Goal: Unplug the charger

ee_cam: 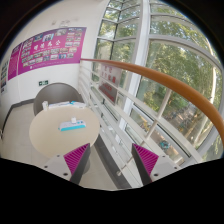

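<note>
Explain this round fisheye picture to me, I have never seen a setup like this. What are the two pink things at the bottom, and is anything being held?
There is no robot here: a person carries a handheld two-finger tool, and its own wide-angle camera took this single picture, looking forward along the fingers. The tongs show at the bottom; the pink parts are the pads on the fingers' inner faces. They stand open and hold nothing. Beyond them is a round pale table with a small teal and white object on it, too small to identify. Behind it stands a dark chair. A curved orange wooden handrail runs past tall glass windows, and a magenta poster board hangs on the wall.
</note>
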Tool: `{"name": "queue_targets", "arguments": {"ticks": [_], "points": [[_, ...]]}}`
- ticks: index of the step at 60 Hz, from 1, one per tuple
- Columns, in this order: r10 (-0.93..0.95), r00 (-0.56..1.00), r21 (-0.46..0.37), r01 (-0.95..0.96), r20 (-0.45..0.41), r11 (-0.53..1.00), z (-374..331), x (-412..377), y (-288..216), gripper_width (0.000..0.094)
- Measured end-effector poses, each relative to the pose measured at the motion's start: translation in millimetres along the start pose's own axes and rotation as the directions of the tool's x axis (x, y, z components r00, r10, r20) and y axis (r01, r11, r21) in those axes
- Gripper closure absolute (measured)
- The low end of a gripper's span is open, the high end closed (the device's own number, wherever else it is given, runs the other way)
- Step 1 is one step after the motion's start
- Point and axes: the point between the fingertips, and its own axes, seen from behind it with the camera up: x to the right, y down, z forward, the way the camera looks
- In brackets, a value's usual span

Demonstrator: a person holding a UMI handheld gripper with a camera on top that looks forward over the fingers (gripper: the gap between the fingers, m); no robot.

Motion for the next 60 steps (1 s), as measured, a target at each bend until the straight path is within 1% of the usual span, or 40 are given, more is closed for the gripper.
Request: {"name": "queue_targets", "arguments": {"ticks": [8,12,20,24,29,33,36,41,47,53,57,58,60], "points": [[0.000,1.000,-0.025,-0.001,-0.003,1.000,4.7,1.2,9.9,0.0080],[0.004,1.000,-0.041,-0.004,0.007,0.999,22.5,0.8,18.3,0.0080],[-0.001,0.997,-0.056,0.005,0.076,0.998,37.0,-33.5,29.8,0.0088],[-0.012,0.992,-0.047,0.018,0.123,0.999,57.0,-58.0,28.2,0.0083],[-0.022,0.980,-0.009,0.024,0.196,1.000,93.0,-101.6,19.1,0.0082],[-0.022,0.966,0.038,0.013,0.259,0.999,125.6,-140.1,5.2,0.0082],[-0.028,0.954,0.067,0.008,0.299,0.998,153.9,-169.4,-6.3,0.0083],[-0.020,0.936,0.094,-0.014,0.352,0.995,204.5,-203.3,-22.5,0.0085],[-0.026,0.931,0.103,-0.013,0.364,0.995,273.4,-235.0,-35.0,0.0096],[-0.035,0.932,0.100,-0.001,0.361,0.995,327.4,-257.0,-38.8,0.0120],[-0.037,0.930,0.101,0.000,0.366,0.995,351.4,-269.4,-43.3,0.0143],[-0.036,0.929,0.100,-0.001,0.368,0.995,356.3,-272.6,-43.0,0.0150],[-0.033,0.927,0.090,-0.001,0.374,0.996,364.8,-278.4,-40.1,0.0201]]}}
